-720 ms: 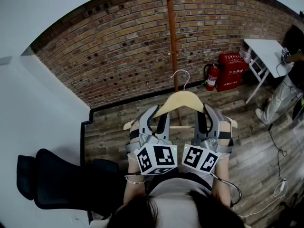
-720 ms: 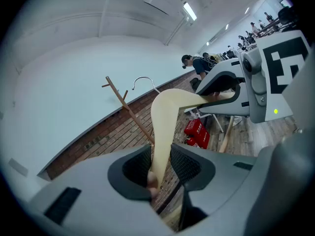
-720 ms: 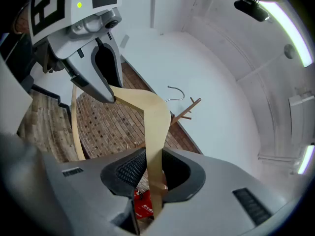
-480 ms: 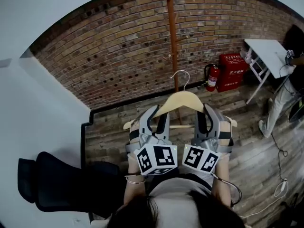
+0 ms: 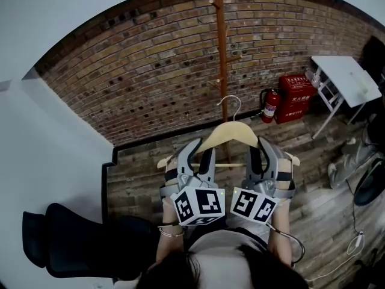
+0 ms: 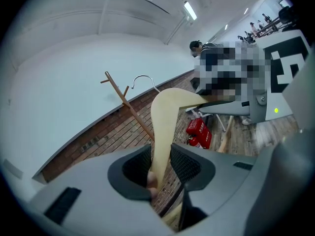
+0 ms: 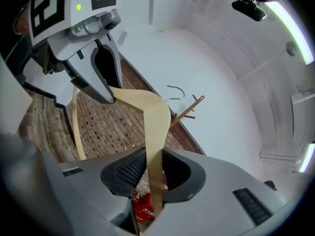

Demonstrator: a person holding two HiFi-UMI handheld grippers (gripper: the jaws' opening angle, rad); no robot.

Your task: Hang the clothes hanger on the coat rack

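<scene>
Wooden clothes hanger [image 5: 231, 132] held level in the air by 2 claws: left claw [image 5: 191, 156] clamps its left arm, right claw [image 5: 269, 156] its right arm, so the metal hook [image 5: 234, 118] stands upright toward the coat rack [image 5: 220, 53]; not yet hung.

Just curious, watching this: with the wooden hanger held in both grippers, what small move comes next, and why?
Probably lift the hanger and ease it forward: the left gripper and right gripper clamp its shoulders, and its hook hangs free before the coat rack, on no peg yet.
</scene>
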